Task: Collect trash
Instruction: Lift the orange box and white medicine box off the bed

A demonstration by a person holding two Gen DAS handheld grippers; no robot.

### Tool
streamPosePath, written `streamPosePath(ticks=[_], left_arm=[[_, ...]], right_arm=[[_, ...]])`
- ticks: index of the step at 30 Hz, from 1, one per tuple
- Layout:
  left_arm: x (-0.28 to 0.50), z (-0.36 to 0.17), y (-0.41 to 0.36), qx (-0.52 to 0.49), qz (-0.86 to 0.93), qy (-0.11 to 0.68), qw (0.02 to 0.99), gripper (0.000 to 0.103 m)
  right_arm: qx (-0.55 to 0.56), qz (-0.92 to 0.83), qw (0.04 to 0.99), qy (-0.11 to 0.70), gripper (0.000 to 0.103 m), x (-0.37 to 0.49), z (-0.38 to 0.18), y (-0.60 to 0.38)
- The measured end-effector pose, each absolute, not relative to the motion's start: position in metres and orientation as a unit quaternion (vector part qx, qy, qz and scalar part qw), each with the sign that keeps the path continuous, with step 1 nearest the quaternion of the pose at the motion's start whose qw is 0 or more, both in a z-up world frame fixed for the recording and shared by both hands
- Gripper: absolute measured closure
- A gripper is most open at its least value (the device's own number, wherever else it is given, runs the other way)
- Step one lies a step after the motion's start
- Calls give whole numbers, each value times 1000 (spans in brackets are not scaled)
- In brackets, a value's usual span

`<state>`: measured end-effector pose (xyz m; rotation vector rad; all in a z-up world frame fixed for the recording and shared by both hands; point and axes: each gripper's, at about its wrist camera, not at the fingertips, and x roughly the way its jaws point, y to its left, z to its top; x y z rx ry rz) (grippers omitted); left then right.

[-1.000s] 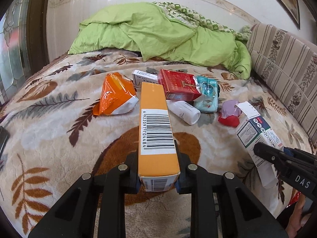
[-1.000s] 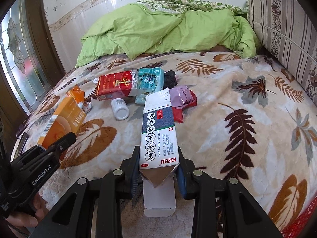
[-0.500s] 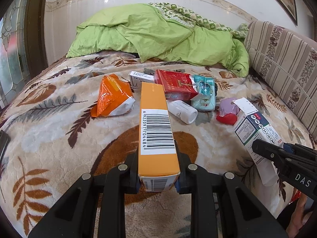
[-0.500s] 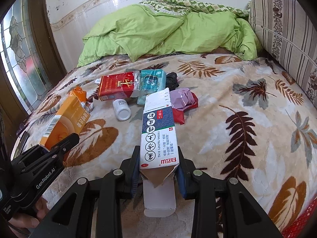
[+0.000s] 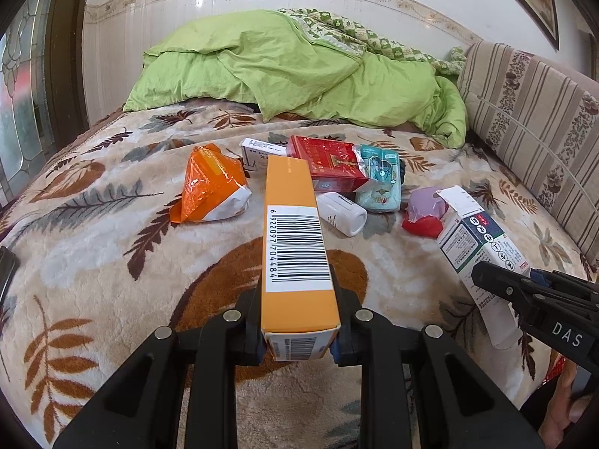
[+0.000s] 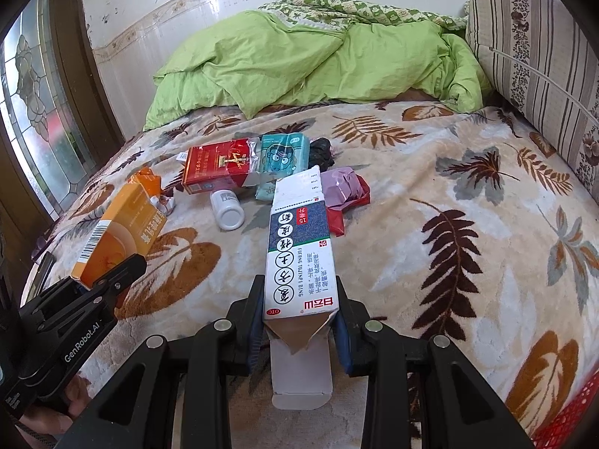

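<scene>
Plush leaf-print blanket [image 5: 93, 232] covers the bed under both your hands. Your left gripper [image 5: 299, 331] pinches the near end of a long orange carton [image 5: 294, 239], raised above the blanket. Your right gripper [image 6: 299, 321] clamps a white-and-blue medicine carton [image 6: 299, 247] whose near flap hangs open. Both look like light, thin card that would crush easily, so squeeze the flat sides gently. Beyond them lie an orange foil pouch [image 5: 211, 189], a red pack [image 5: 329, 164], a teal packet [image 5: 380, 177] and a small white bottle [image 5: 342, 213]; that bottle looks smooth and likely to roll, so take it across the middle.
</scene>
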<state>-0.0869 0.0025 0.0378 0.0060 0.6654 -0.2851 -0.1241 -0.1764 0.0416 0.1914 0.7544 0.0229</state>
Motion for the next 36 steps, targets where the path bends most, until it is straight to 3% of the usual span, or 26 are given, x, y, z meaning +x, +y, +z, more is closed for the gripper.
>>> streamPosePath(ticks=[36], left_arm=[[-77,33,6,-28,-185,346,920,80]], right_arm=[[133,19,913,385,69,-108,30,-178]])
